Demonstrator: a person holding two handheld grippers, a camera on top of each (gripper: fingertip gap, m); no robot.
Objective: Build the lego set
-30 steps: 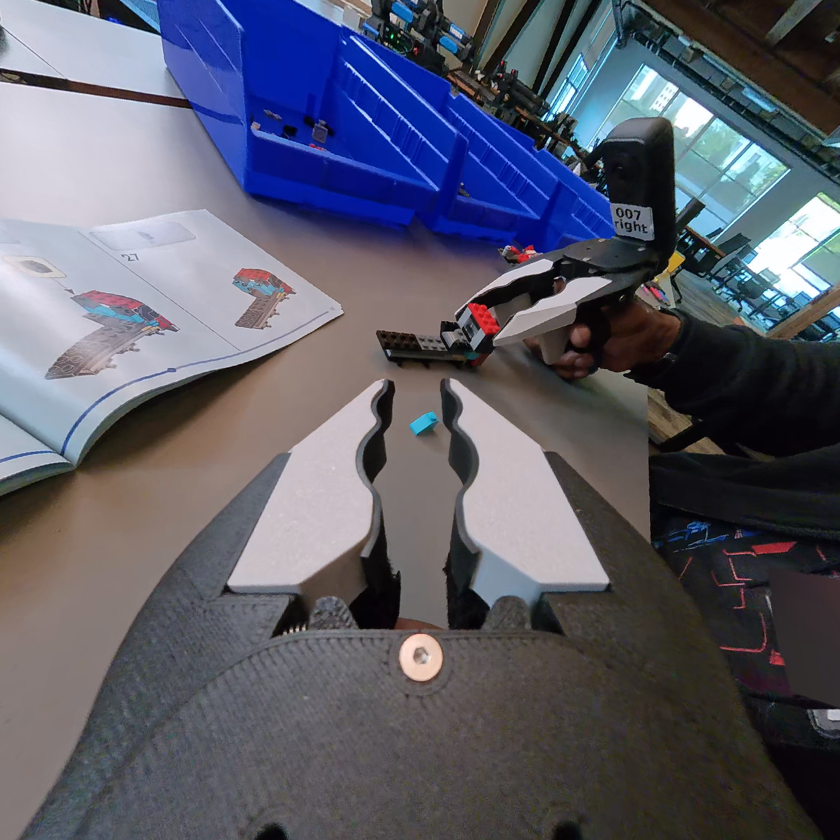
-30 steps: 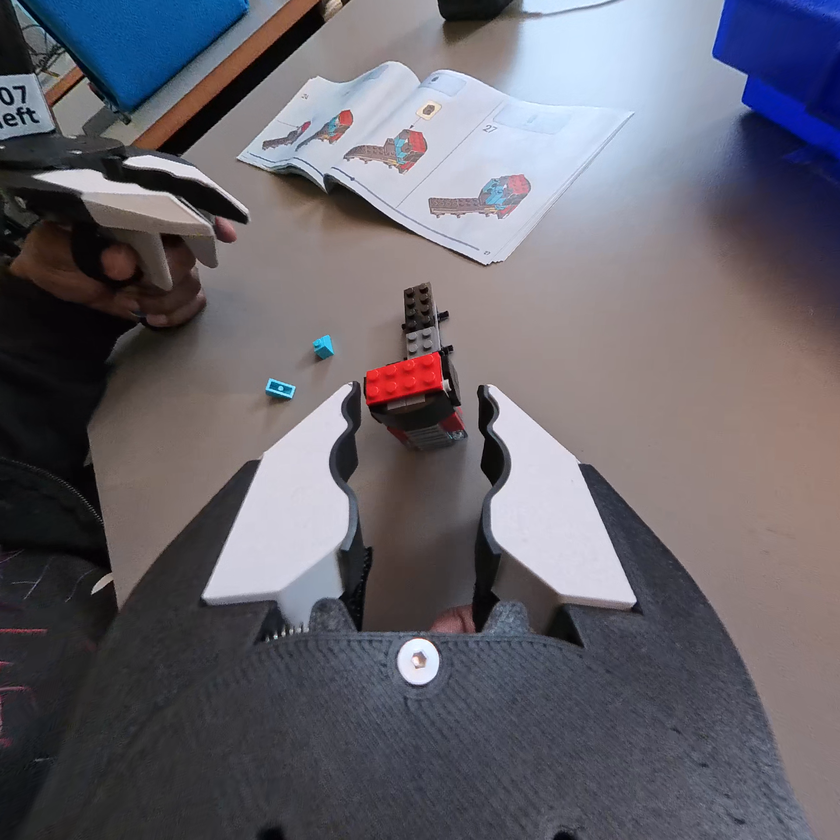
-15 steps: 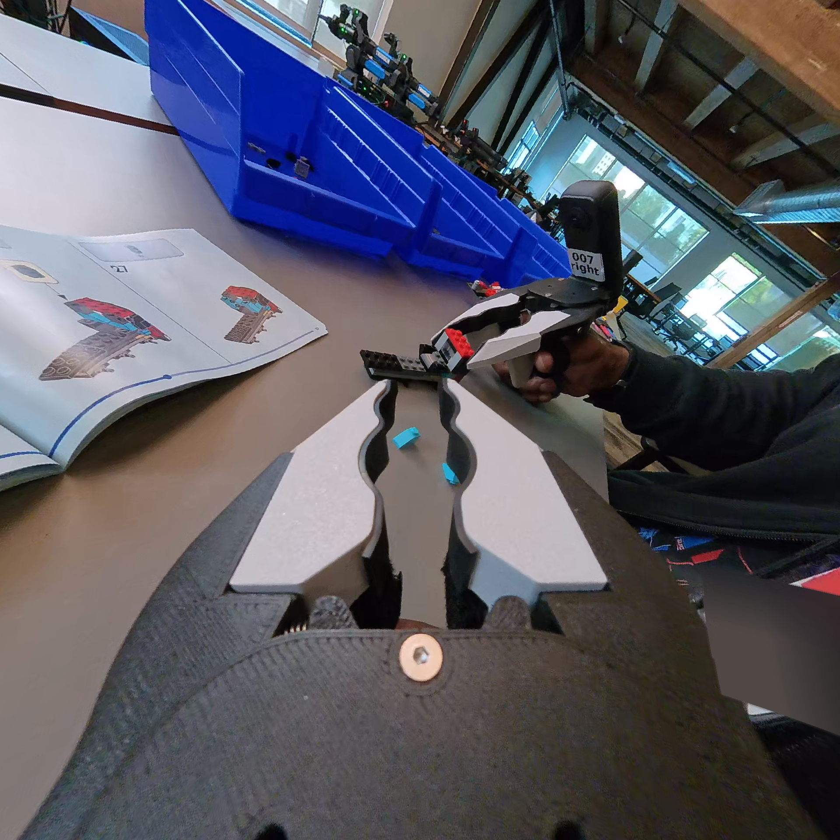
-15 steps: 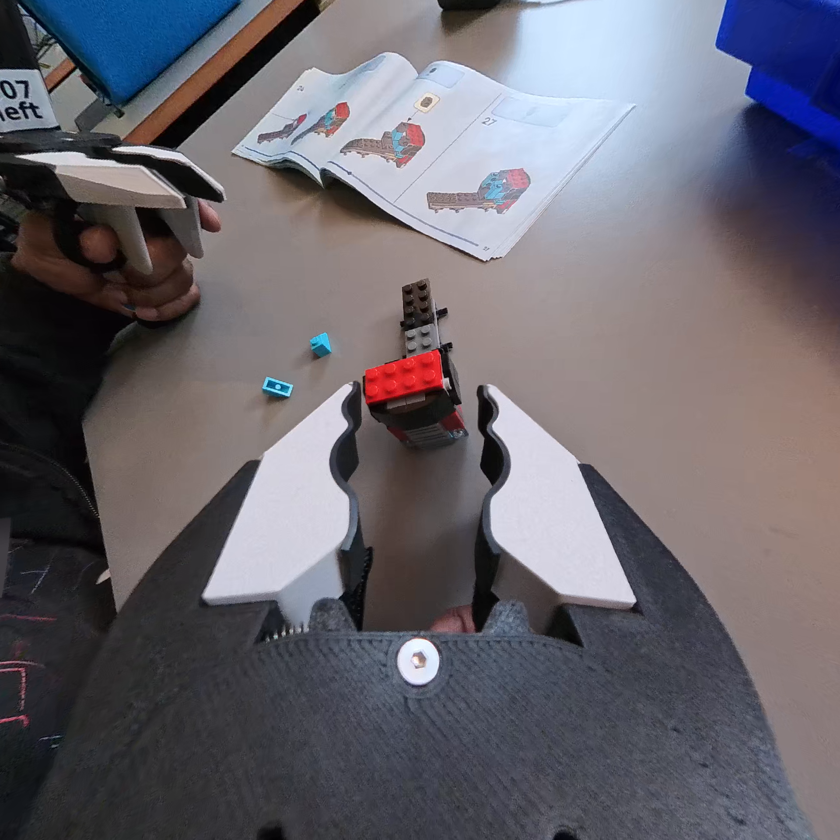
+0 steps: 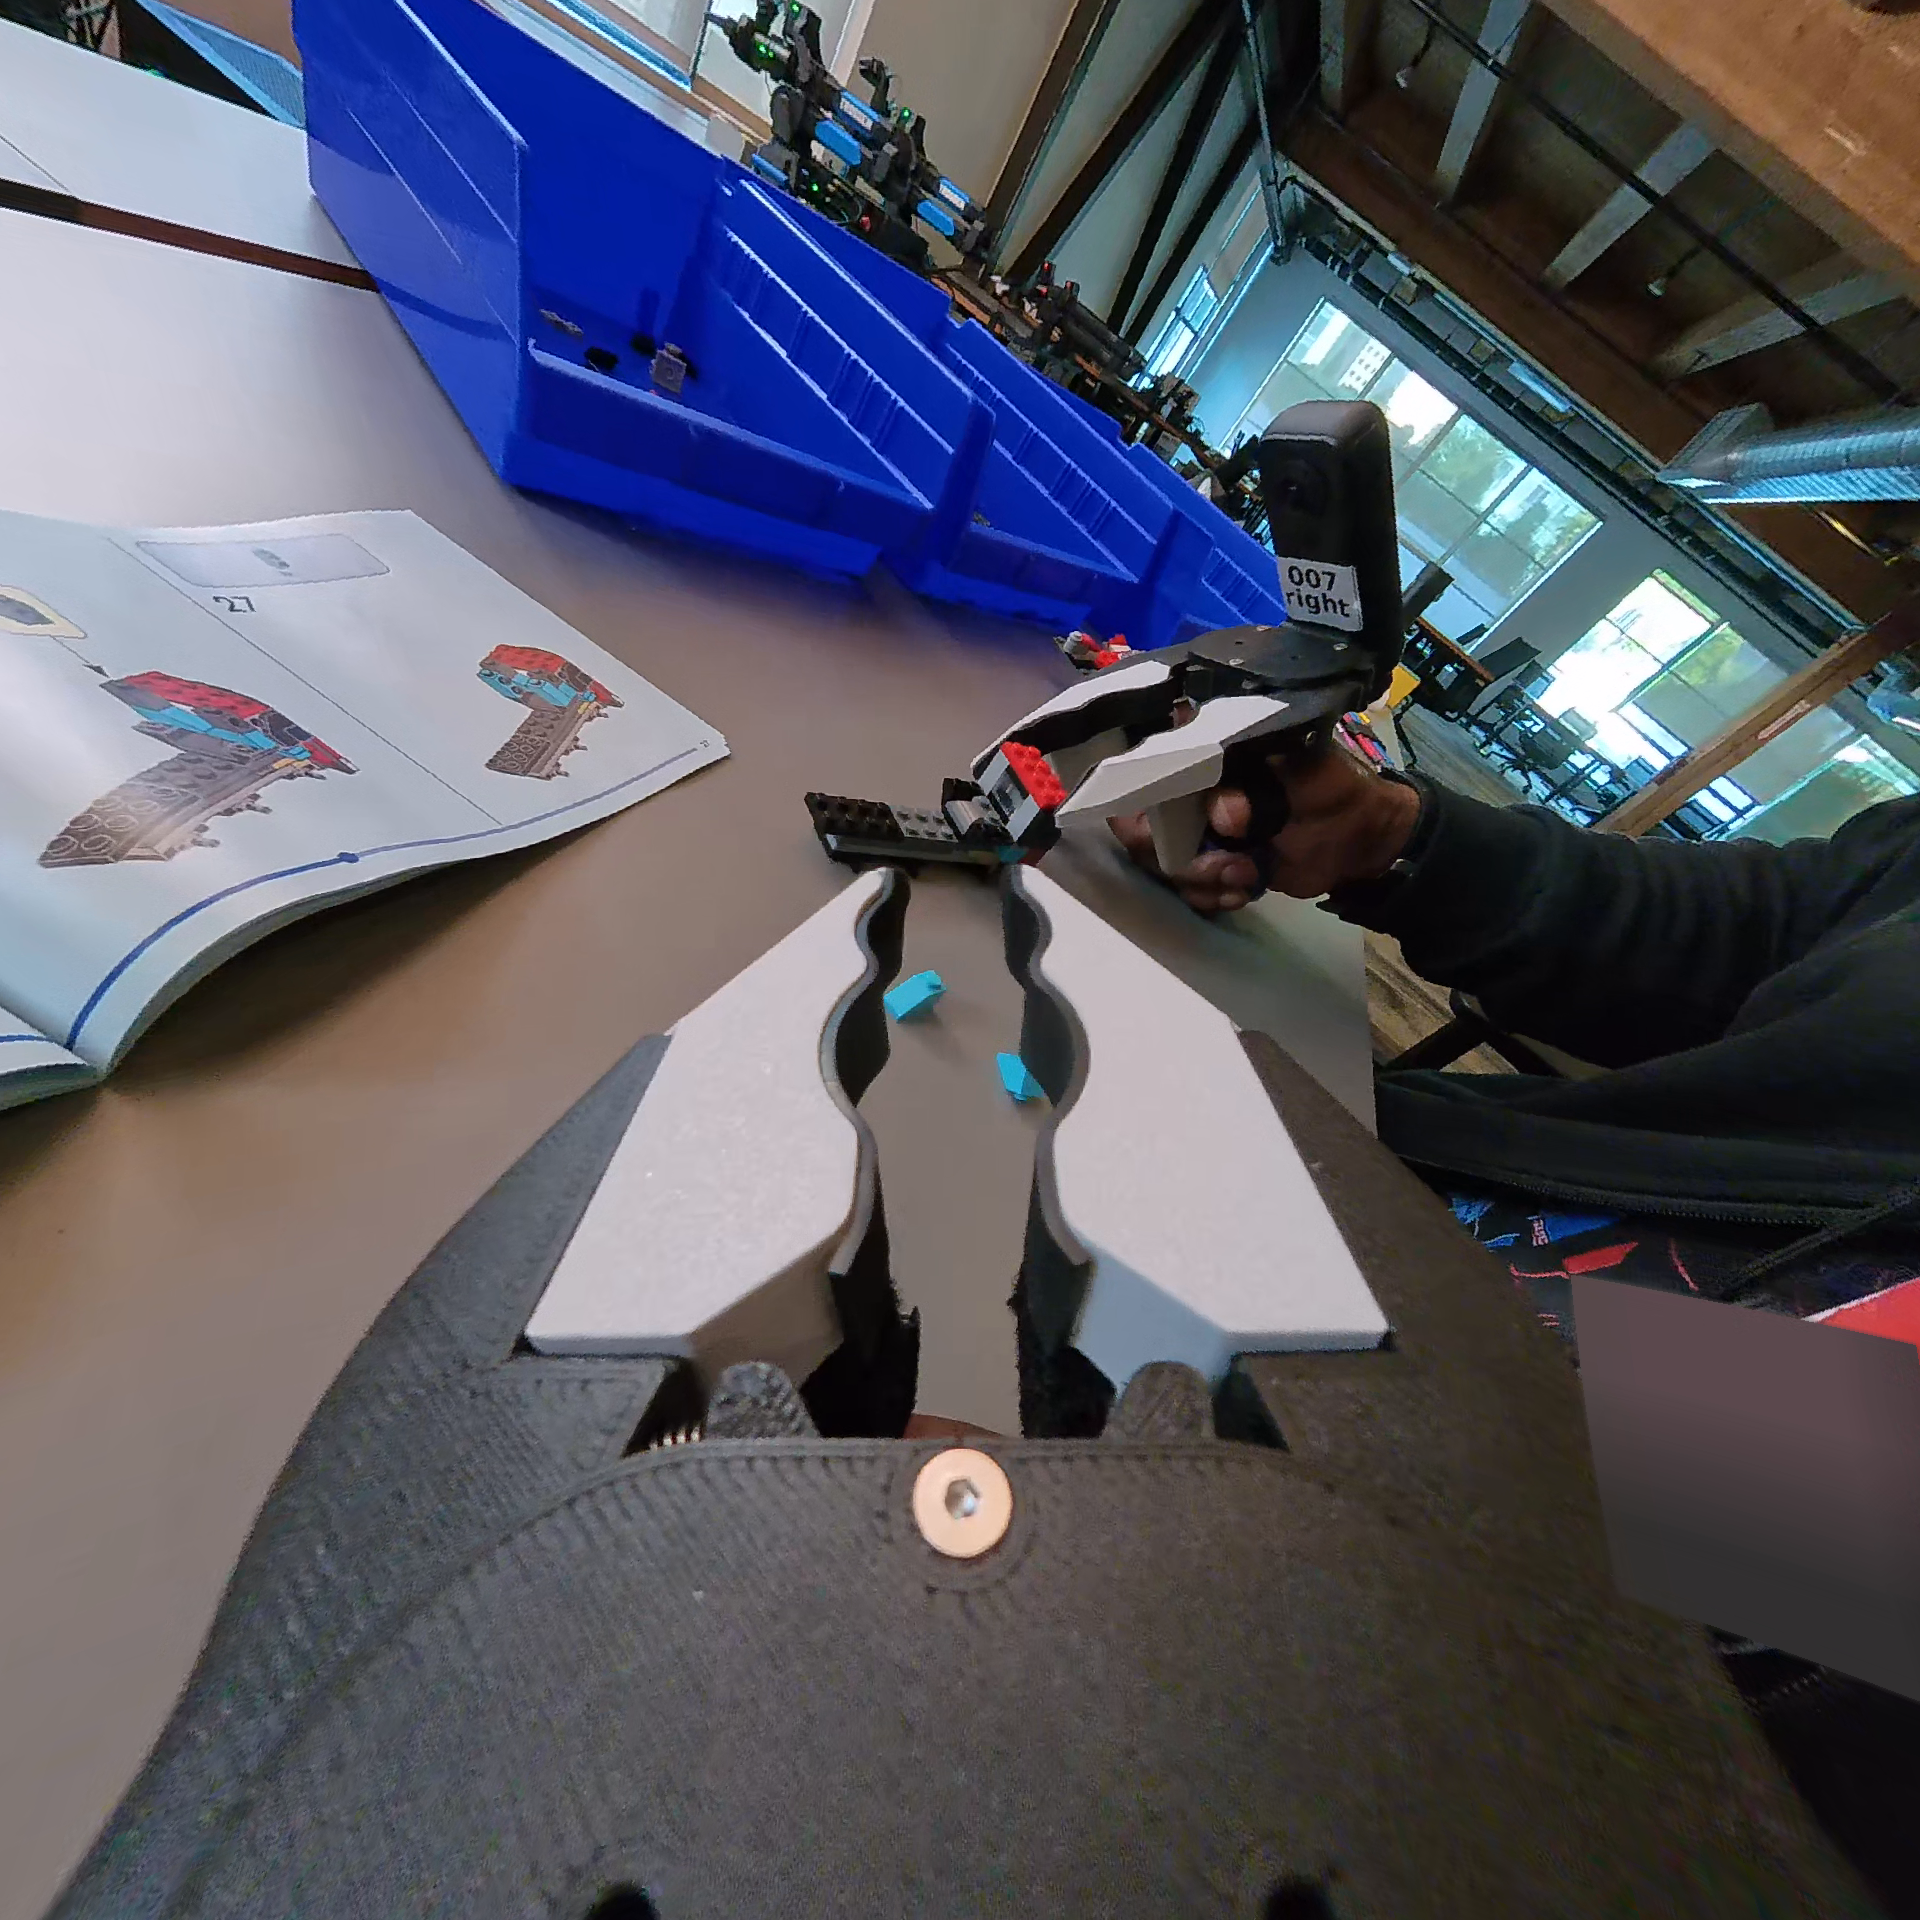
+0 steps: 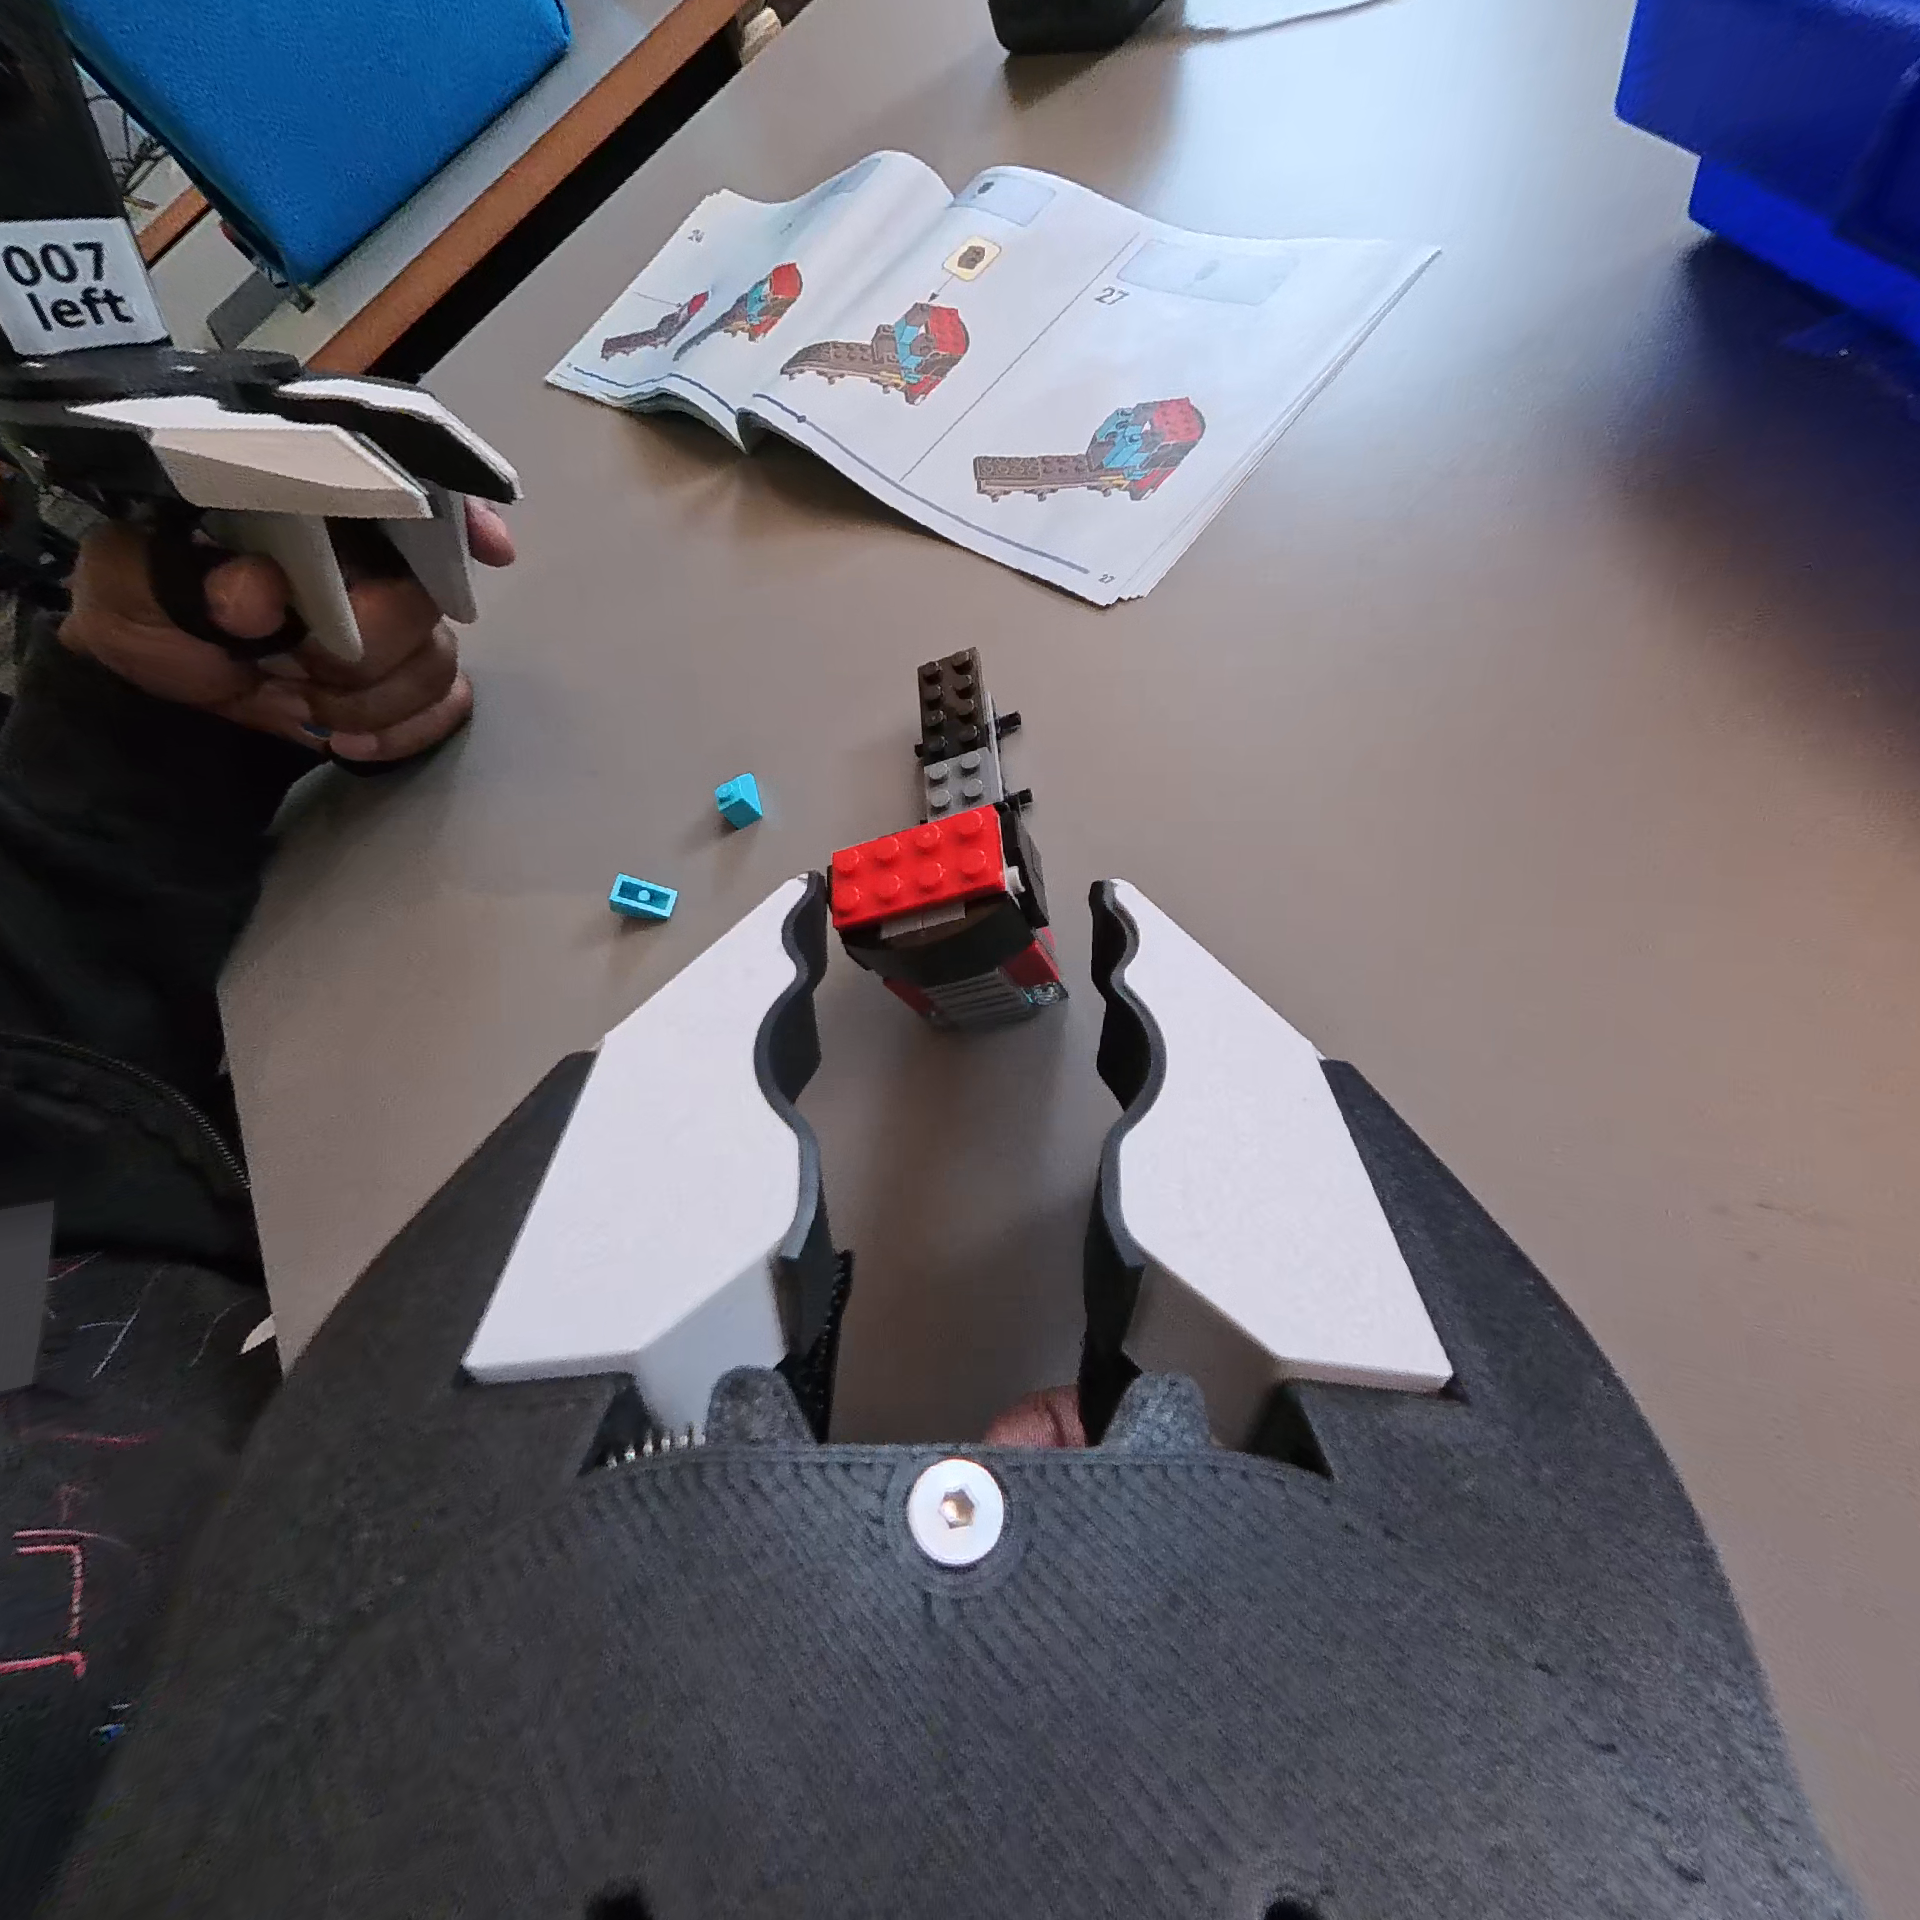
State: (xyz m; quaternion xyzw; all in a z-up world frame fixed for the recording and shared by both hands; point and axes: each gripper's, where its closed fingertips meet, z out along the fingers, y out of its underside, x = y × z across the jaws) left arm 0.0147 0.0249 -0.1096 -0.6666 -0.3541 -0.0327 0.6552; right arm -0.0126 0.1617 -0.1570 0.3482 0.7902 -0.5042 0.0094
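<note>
The partly built lego model point(image 6: 920, 868) lies on the grey table, a red brick on top and a dark studded plate pointing away. My right gripper point(image 6: 956, 890) is open and straddles the model's red end; its left finger is at the brick's edge and its right finger stands clear. In the left wrist view the model point(image 5: 904, 826) sits just past my left gripper point(image 5: 948, 881), which is slightly open and empty. A cyan slope piece point(image 5: 914, 997) and a cyan plate point(image 5: 1018, 1075) lie on the table, seen between its fingers. They also show in the right wrist view, slope point(image 6: 740, 800) and plate point(image 6: 642, 896).
An open instruction booklet point(image 6: 1039, 364) lies beyond the model, left of my left gripper point(image 5: 312, 727). Blue bins point(image 5: 727, 364) line the far side of the table point(image 6: 1787, 156). The table edge and a person's dark sleeve point(image 5: 1662, 987) are at the right. About 15 cm separates my left fingertips from my right.
My left gripper has tilted up and shifted, so both cyan pieces now show between its fingers instead of one at the tips. The right gripper and the model have not moved.
</note>
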